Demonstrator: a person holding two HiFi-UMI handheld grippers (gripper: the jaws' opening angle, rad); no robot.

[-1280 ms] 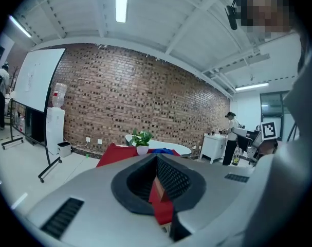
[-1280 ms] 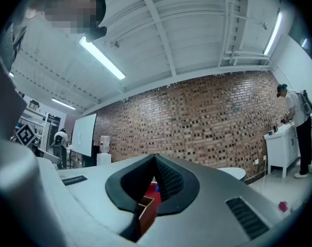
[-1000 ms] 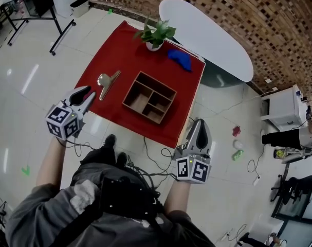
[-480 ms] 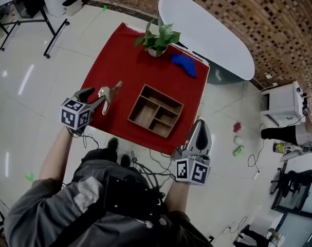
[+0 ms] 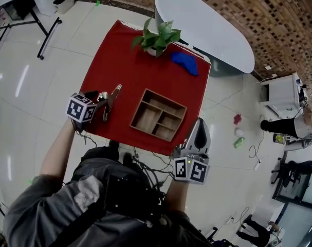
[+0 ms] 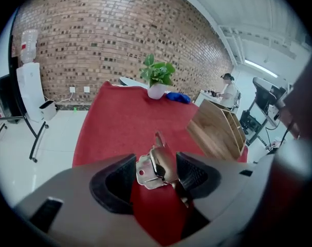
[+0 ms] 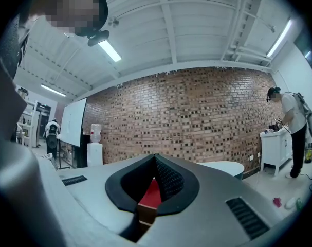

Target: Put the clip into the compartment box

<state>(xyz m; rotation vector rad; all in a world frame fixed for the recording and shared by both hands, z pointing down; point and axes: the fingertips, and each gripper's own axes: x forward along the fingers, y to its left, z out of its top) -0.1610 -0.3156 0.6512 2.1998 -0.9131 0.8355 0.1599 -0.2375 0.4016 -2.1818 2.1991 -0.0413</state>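
Observation:
A shiny metal clip (image 5: 109,99) lies on the red table (image 5: 127,66) near its left edge. My left gripper (image 5: 99,98) is down at the clip and open, its jaws wide apart. In the left gripper view the clip (image 6: 158,166) sits between the two black pads, close against the right one, and the left gripper (image 6: 154,173) does not squeeze it. The wooden compartment box (image 5: 166,99) stands to the clip's right, and it shows at an angle as the box (image 6: 217,133). My right gripper (image 5: 199,126) hangs shut off the table's near corner, holding nothing, and the right gripper (image 7: 156,161) aims at a brick wall.
A potted plant (image 5: 157,35) and a blue object (image 5: 185,62) sit at the red table's far side. A white oval table (image 5: 207,24) stands behind it. Cables trail on the floor by my feet. A person stands at a white cabinet (image 5: 279,94) on the right.
My left gripper has moved forward and right to the clip, and its jaws have opened around it. The right gripper has stayed in place.

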